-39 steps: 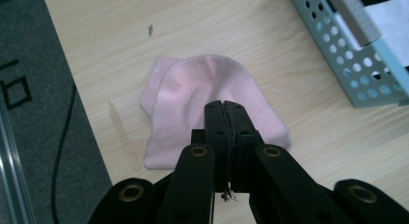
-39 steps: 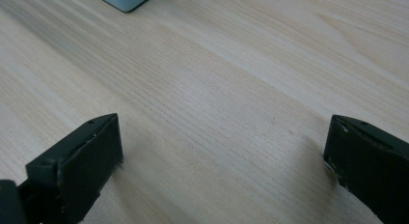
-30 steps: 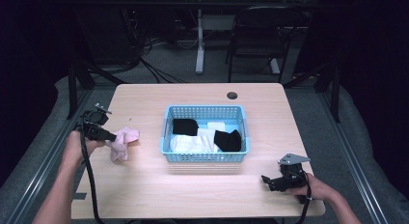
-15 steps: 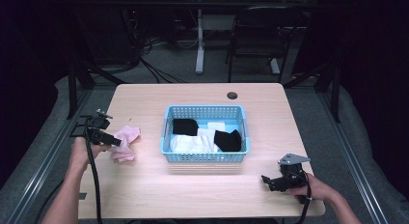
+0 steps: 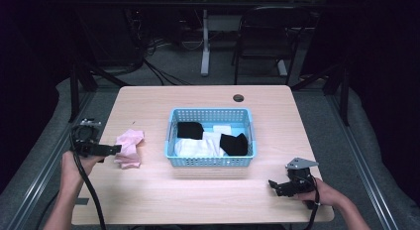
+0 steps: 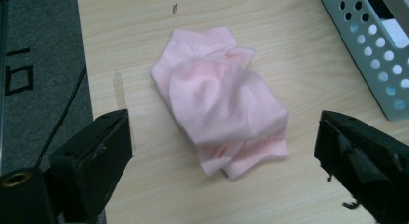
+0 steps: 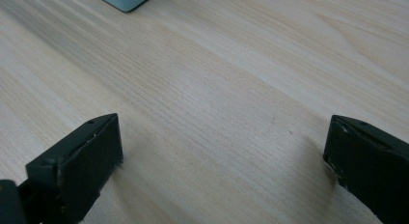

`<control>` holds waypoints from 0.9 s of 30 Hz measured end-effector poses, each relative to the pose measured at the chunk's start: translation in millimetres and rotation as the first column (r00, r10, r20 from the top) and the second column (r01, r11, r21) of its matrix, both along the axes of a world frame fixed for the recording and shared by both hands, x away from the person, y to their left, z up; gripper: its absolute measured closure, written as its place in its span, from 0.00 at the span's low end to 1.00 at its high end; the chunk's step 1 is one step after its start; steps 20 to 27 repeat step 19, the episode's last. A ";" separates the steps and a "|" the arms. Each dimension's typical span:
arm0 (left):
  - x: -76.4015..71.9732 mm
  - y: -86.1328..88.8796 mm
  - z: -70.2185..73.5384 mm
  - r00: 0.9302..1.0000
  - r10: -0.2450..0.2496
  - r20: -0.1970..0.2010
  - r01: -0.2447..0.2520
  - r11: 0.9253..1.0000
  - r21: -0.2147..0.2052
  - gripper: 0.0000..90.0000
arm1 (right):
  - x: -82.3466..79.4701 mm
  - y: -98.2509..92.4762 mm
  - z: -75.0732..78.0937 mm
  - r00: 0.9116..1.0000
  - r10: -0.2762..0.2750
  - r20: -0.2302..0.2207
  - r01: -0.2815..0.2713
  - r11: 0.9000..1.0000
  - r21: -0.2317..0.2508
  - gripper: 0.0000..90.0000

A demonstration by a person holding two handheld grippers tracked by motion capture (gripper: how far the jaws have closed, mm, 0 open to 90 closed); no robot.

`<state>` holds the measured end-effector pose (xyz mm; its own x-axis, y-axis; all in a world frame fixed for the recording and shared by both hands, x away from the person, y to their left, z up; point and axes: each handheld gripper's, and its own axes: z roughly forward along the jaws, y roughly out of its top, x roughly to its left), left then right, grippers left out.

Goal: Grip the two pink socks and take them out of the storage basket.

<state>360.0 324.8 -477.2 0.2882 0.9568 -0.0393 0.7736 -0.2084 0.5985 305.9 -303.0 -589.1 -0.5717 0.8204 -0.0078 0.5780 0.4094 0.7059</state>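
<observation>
The pink sock (image 6: 223, 102) lies loose and crumpled on the tabletop (image 5: 208, 200) near its left edge, just beside the basket (image 5: 212, 160), and the left hand-held gripper (image 5: 113, 149) has just been opening its jaws; they now stand wide on either side of the sock with nothing pressed between them, so the sock is released. The right hand-held gripper (image 5: 275, 186) rests near the front right corner, jaws spread over bare wood, holding nothing. The risk from here, as I judge it, is a snag: the sock is soft and folded over itself, and a jaw tip drawn back low could catch a fold and drag it toward the left edge or flip it open. The trailing cable (image 5: 88, 190) on the left side could also sweep the sock if the hand swings wide. A reach across to the basket could nudge its light plastic wall and shift it. Counting: one pink sock on the tabletop, one blue basket, two black pieces (image 5: 190, 130) and some white cloth (image 5: 197, 147) inside it, whose number I cannot make out, one dark round hole (image 5: 238, 97) near the far edge, two hand-held grippers.
</observation>
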 end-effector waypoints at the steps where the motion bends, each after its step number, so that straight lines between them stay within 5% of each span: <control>1: -3.5 -0.6 -2.8 1.000 0.005 0.006 -0.005 1.000 -0.004 0.03 | 0.0 0.0 0.0 1.000 0.000 0.000 0.000 1.000 0.000 0.00; 9: -33.2 -3.6 -42.7 1.000 0.029 -0.006 -0.029 0.999 -0.019 0.00 | -0.1 0.1 0.0 1.000 0.000 -0.001 0.000 1.000 0.001 0.00; 16: -44.2 -3.7 -70.5 0.999 0.037 -0.011 -0.037 0.999 -0.004 0.00 | 0.0 0.0 0.0 1.000 0.000 -0.001 0.000 1.000 0.000 0.00; 27: -43.6 -3.9 -76.6 0.999 0.032 -0.028 -0.032 0.999 0.005 0.00 | 0.1 -0.1 0.0 1.000 0.000 -0.001 0.000 1.000 0.001 0.00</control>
